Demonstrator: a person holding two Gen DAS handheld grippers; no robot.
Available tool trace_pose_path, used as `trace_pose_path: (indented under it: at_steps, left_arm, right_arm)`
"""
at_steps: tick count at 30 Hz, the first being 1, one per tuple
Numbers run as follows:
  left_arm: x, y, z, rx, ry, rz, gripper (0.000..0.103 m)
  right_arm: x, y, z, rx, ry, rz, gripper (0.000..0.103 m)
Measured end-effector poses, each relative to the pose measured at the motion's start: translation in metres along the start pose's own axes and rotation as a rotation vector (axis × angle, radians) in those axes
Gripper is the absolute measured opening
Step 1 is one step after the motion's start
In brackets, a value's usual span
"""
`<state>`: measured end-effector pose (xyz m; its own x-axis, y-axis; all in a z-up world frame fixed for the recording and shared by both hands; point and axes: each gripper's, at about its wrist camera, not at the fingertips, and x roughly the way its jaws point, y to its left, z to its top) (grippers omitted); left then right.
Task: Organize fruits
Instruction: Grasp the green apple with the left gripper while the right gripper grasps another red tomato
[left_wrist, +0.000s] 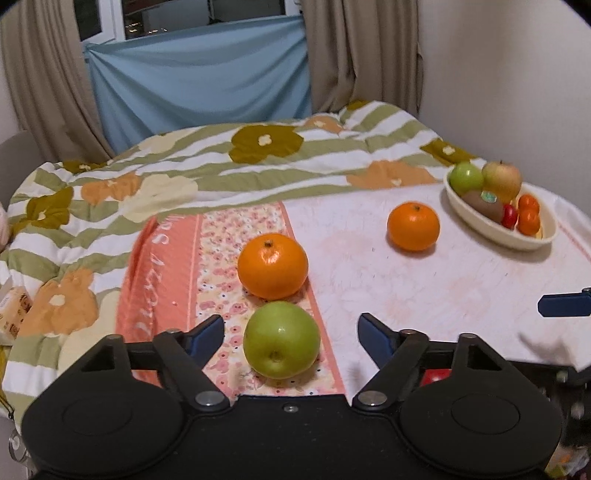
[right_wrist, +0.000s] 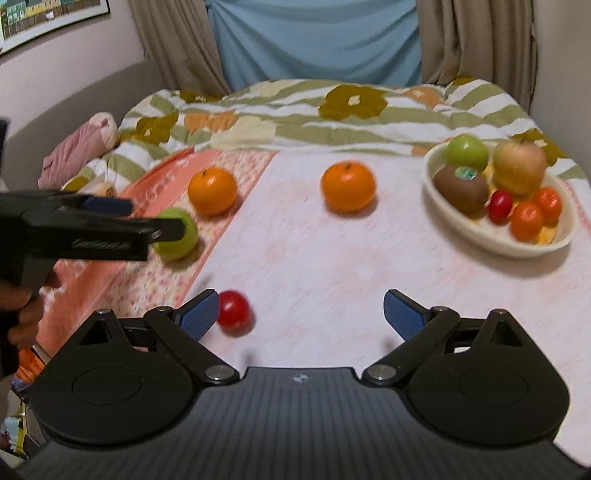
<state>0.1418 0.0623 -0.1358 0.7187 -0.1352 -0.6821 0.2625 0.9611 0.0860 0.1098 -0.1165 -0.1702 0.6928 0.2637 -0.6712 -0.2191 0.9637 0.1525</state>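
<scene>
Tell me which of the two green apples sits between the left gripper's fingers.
The loose green apple on the floral cloth strip, just in front of an orange; the left gripper brackets it, not touching. The other green apple lies in the bowl.

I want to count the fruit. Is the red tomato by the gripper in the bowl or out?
Out. The tomato lies on the tablecloth, far from the bowl.

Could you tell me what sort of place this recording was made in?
Probably a bedroom at home: the fruit sits on a bed or low table covered with a floral quilt, beige curtains frame a window, and a framed picture hangs on the wall.
</scene>
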Motion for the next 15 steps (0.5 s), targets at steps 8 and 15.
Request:
trace_pose_path:
  at_steps: [8,15]
  left_arm:
    - [0.023,0.005,-0.008,0.025,0.045,0.004,0.073]
    - [0.033,0.008,-0.010,0.035,0.060,-0.012,0.058]
  right_arm:
    - [0.021,0.020,-0.005,-0.033,0.029,0.024,0.097]
    - [0.031,0.031,-0.004,-0.052,0.053,0.048,0.086]
